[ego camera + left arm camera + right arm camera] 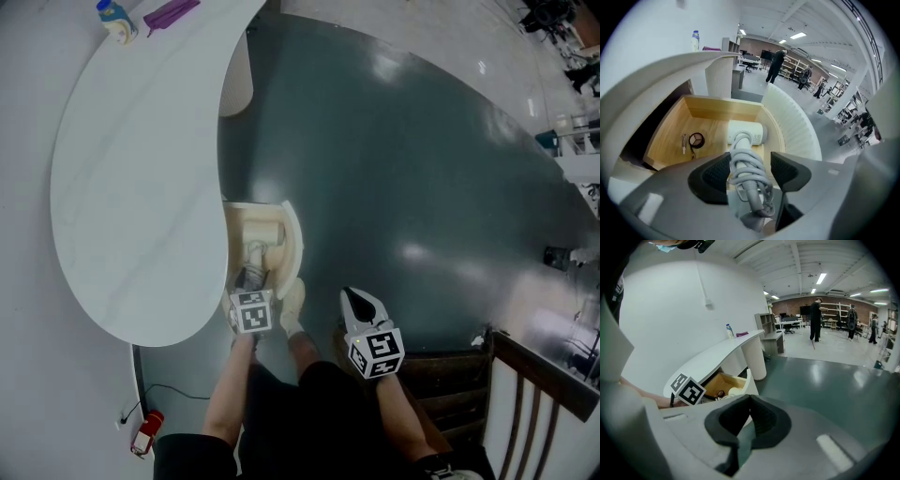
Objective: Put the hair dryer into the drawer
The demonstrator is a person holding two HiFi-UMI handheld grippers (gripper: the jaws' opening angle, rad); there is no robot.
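Note:
The white hair dryer (256,236) lies in the open wooden drawer (292,234) under the curved white table. Its head (746,133) rests on the drawer floor and its handle (749,176), wrapped in grey cord, points back toward me. My left gripper (253,279) hangs over the drawer with its jaws on either side of that handle (750,160). The left pad (715,174) lies close against the cord, and a slim gap shows at the right pad (783,169). My right gripper (356,298) stays off to the right over the dark floor, jaws (749,398) shut on nothing.
A small round ringed object (696,139) and a pen-like item (684,142) lie at the drawer's left. On the table (131,187) stand a bottle (115,21) and a purple item (171,13). A wooden chair (525,375) is at lower right. People (777,65) stand far off.

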